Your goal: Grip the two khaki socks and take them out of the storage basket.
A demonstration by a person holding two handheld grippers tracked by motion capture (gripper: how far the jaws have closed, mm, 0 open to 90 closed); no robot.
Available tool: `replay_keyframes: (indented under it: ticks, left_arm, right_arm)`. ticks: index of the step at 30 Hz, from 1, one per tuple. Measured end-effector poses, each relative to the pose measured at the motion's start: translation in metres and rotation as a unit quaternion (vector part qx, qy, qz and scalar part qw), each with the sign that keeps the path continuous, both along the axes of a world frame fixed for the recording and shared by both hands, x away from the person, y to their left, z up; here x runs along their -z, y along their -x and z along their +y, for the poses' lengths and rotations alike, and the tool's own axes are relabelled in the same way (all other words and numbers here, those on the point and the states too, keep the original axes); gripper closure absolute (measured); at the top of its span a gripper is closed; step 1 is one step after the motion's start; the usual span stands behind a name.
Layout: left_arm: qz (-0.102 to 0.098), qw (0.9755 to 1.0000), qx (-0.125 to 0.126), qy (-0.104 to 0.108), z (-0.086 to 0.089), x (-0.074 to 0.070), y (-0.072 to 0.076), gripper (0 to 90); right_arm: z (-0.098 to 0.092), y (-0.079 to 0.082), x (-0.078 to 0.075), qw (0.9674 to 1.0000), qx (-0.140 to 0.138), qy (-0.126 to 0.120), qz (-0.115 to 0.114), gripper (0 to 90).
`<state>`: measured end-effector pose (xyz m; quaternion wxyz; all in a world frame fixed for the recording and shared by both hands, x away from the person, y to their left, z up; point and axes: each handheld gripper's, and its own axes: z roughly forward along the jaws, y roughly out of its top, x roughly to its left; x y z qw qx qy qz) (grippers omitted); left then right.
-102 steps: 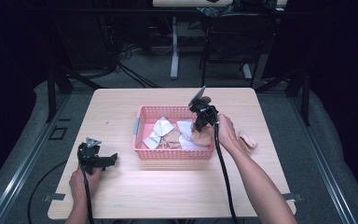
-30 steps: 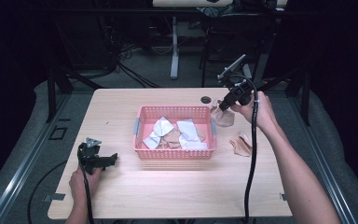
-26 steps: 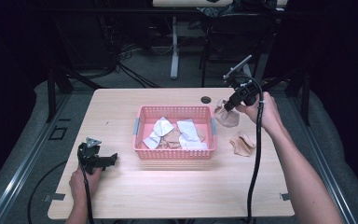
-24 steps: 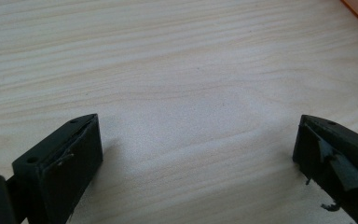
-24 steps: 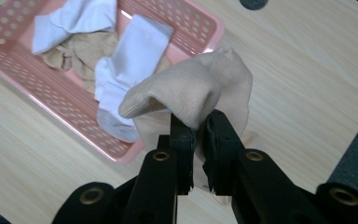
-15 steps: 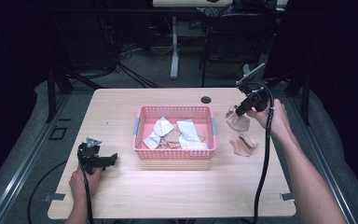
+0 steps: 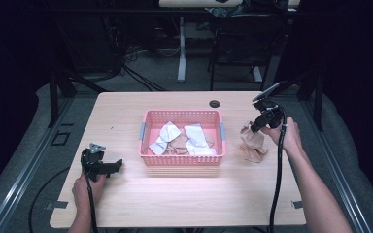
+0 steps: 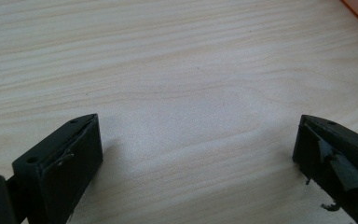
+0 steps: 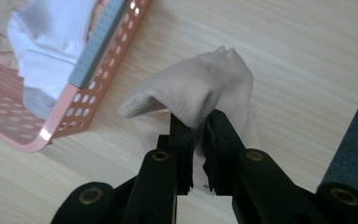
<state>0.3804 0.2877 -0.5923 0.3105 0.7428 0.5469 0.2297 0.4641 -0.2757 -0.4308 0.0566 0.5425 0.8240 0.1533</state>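
Beige sock pinched in right tongs, beside basket.

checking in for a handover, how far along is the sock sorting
One beige sock already lies on the table right of the pink basket. In hand: the right gripper is shut on a second beige sock, held just above the first. Left: white socks and beige fabric remain in the basket. The left gripper is open and holds nothing, over bare table.
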Motion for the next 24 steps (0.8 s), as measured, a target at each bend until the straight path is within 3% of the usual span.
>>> replay_keyframes:
  ticks: [4, 10, 13, 18, 20, 24]
  left_arm:
    - [0.0, 1.0, 0.0, 0.0, 0.0, 0.0, 0.0, 1.2]
    - [0.0, 1.0, 0.0, 0.0, 0.0, 0.0, 0.0, 1.2]
    - [0.0, 1.0, 0.0, 0.0, 0.0, 0.0, 0.0, 1.2]
    - [0.0, 1.0, 0.0, 0.0, 0.0, 0.0, 0.0, 1.2]
    - [0.0, 1.0, 0.0, 0.0, 0.0, 0.0, 0.0, 1.2]
    - [0.0, 1.0, 0.0, 0.0, 0.0, 0.0, 0.0, 1.2]
  right_arm:
    - [-0.002, -0.005, 0.026, 0.9997, 0.016, 0.008, 0.016, 82.1]
    - [-0.008, -0.012, 0.058, 0.9981, 0.038, -0.018, 0.046, 81.6]
    - [-0.005, -0.011, 0.068, 0.9979, 0.048, -0.019, 0.039, 80.8]
    - [-0.007, -0.008, 0.063, 0.9987, 0.039, -0.02, 0.026, 69.4]
    - [-0.006, -0.004, 0.06, 0.9985, 0.047, -0.026, 0.009, 59.5]
    - [-0.008, 0.004, 0.05, 0.9989, 0.041, -0.024, 0.001, 48.0]
